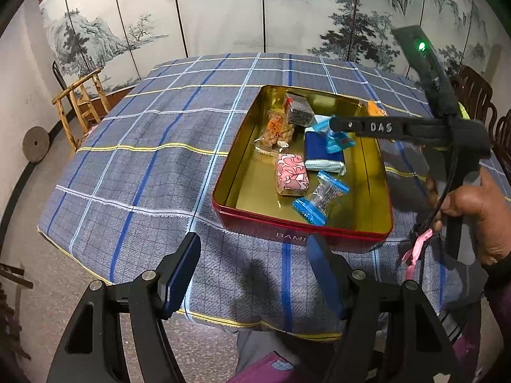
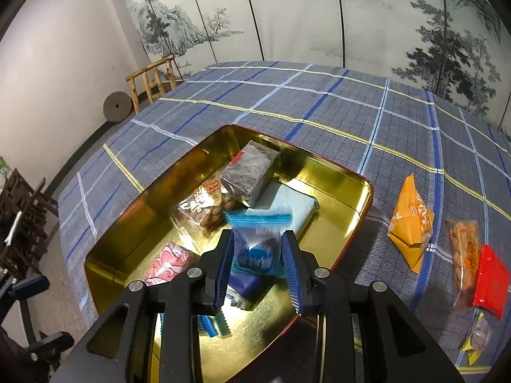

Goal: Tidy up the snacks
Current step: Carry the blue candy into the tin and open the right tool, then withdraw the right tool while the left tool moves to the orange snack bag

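A red tin with a gold inside [image 1: 255, 198] [image 2: 338, 172] sits on the plaid tablecloth. It holds a pink snack [image 1: 292, 175], a peanut pack [image 1: 274, 131], a dark block [image 2: 252, 172], a blue pack [image 1: 322, 150] and a clear candy with blue ends [image 1: 321, 198]. My right gripper [image 2: 258, 261] is over the tin with a blue-ended candy [image 2: 255, 249] between its fingers; it also shows in the left wrist view [image 1: 338, 131]. My left gripper [image 1: 255, 271] is open and empty, near the tin's front wall.
An orange packet [image 2: 412, 223], a peanut pack [image 2: 464, 255], a red packet [image 2: 490, 281] and a small wrapped snack [image 2: 477, 335] lie on the cloth right of the tin. A wooden chair [image 1: 81, 102] stands at the table's far left. A painted screen lines the back.
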Tool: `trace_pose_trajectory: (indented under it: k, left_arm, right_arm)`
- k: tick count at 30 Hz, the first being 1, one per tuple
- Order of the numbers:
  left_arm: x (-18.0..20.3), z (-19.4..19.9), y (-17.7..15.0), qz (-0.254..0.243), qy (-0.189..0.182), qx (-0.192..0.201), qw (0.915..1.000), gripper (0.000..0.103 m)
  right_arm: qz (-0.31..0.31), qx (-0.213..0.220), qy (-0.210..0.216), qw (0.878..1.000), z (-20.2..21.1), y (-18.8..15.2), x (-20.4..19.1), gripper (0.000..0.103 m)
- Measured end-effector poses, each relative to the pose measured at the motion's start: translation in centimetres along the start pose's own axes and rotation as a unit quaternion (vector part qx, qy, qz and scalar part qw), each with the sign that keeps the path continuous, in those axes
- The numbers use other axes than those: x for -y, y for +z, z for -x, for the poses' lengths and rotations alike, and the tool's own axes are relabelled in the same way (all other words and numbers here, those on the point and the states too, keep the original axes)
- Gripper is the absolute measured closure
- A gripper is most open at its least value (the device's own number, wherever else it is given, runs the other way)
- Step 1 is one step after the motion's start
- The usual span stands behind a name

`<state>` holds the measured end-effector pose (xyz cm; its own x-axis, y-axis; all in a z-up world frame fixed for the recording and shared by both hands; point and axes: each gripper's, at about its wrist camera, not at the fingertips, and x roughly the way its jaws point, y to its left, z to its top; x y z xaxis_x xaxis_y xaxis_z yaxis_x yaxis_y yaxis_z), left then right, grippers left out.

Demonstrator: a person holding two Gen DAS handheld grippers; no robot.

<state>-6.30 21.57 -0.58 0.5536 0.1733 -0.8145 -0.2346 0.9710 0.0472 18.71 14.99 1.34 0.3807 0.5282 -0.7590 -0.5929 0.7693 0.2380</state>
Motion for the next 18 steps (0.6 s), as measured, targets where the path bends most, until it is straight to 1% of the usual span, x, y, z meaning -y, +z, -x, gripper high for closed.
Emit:
trace_pose_trajectory:
  k: [4,8,10,13,16,18]
  left_arm:
    - [0.1,-0.1,-0.1,-0.002,-0.001,-0.004,1.0,0.038]
    - [0.3,-0.2,-0.1,-0.006,0.004,-0.007,0.9999,0.038]
    - [0.4,-0.1,-0.1,-0.007,0.005,-0.006,0.9999,0.038]
    - [0.5,0.1,0.0,-0.011,0.006,-0.004,0.9999,0.038]
    - [1.2,0.4,0.2,-0.019,0.005,-0.001,0.9998,0.038]
    - [1.9,0.5,0.4,-0.029,0.0,-0.001,0.9996,0.038]
  right_arm:
    - [-0.011,0.016,0.018,1.0,1.4,-0.1,-0.1,0.054]
    - [-0.015,0.043,0.023,0.999,3.6,-0.8,0.1,0.051]
    - [-0.019,0.055,0.019,0.998,4.7,-1.5,0.6,0.045]
    - [-0.038,0.078,0.007,0.996,7.4,-3.6,2.6,0.04]
    - [-0.06,0.086,-0.022,0.994,9.6,-6.2,5.4,0.039]
    - [-0.079,0.081,-0.052,0.992,11.1,-8.5,8.2,0.039]
